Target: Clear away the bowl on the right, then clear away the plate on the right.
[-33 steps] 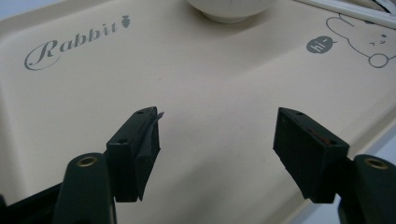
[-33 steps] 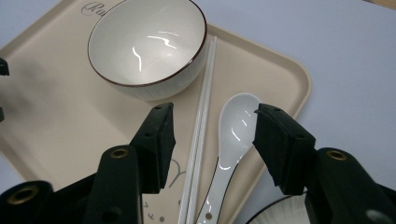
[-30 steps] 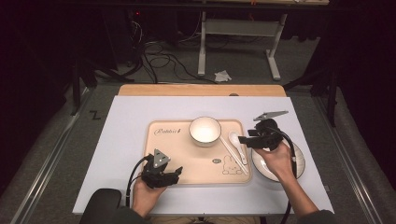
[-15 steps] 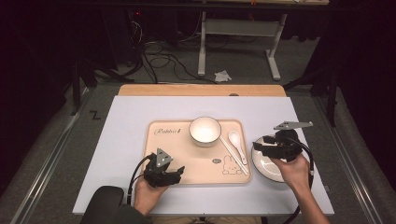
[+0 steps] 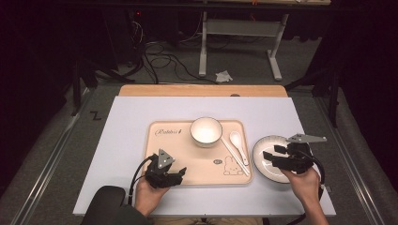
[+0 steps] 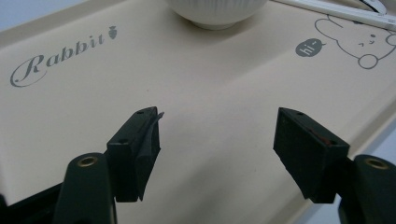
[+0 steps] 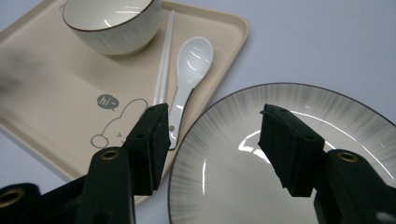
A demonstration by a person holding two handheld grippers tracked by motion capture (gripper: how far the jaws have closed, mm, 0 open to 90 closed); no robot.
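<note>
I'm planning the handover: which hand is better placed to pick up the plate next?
The right. Its tongs are open and hover over the plate's near rim, beside the tray. The left tongs, also open, sit over the tray's front left, with the tray between them and the plate.

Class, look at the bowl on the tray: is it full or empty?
Empty. The bowl stands upright on the tray, and its white inside is bare in the high view and in the right gripper view.

Inventory, qty per kind:
Tray point(image 5: 187, 161), beige w/ rabbit print – 1.
Bowl point(image 5: 206, 131), white – 1.
Spoon point(image 5: 236, 140), white – 1.
Chopsticks point(image 5: 233, 155), white – 1 pr.
Plate point(image 5: 263, 149), dark-rimmed – 1.
Hand-held gripper – 2: left point(image 5: 176, 176), right point(image 5: 271, 154).
Bench point(image 5: 126, 136) – 1.
</note>
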